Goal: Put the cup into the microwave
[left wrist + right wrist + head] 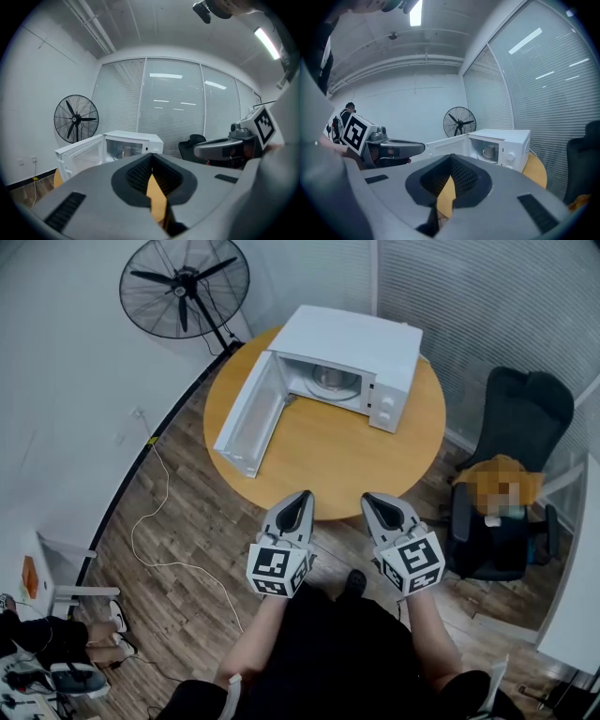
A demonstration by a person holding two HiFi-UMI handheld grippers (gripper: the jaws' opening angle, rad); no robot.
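A white microwave [352, 357] stands at the far side of the round wooden table [328, 451], its door [251, 418] swung wide open to the left. A pale cup [330, 381] sits inside on the turntable; it also shows in the left gripper view as the cup [125, 151] and in the right gripper view as the cup [489, 151]. My left gripper [300, 501] and right gripper [373, 502] hover side by side at the table's near edge, well short of the microwave. Both are shut with nothing between the jaws.
A black standing fan [185, 287] is behind the table at the left. A black office chair [511, 474] stands to the right. A white cable [155, 521] trails across the wooden floor at the left. Window blinds [487, 306] line the far wall.
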